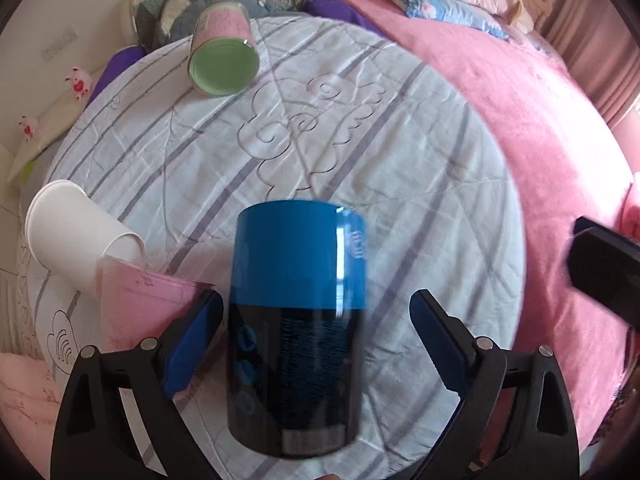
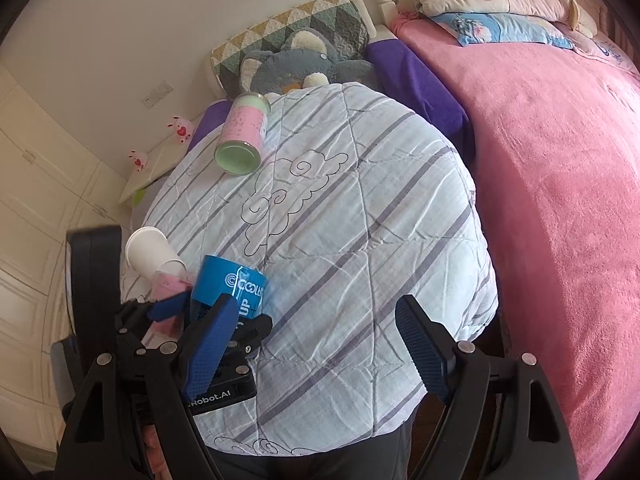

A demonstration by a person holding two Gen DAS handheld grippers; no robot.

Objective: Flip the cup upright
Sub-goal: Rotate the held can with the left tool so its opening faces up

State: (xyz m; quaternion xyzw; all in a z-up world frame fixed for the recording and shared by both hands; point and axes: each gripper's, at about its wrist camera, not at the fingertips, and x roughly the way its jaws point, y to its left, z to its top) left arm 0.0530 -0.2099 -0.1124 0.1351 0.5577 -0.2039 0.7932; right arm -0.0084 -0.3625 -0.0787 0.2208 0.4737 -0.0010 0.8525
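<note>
A blue and black cup (image 1: 296, 324) lies on the striped quilt (image 1: 360, 140), its blue end pointing away from me. My left gripper (image 1: 316, 336) is open, one finger on each side of the cup with gaps to it. The cup also shows in the right wrist view (image 2: 228, 284), with the left gripper around it. My right gripper (image 2: 316, 344) is open and empty above the quilt (image 2: 340, 220), to the right of the cup.
A white paper cup (image 1: 76, 236) lies on its side at the left, beside a pink cup (image 1: 148, 304). A pink cup with a green inside (image 1: 224, 56) lies at the far end. Pillows and plush toys (image 1: 224, 4) line the back. A pink blanket (image 1: 540, 128) covers the right.
</note>
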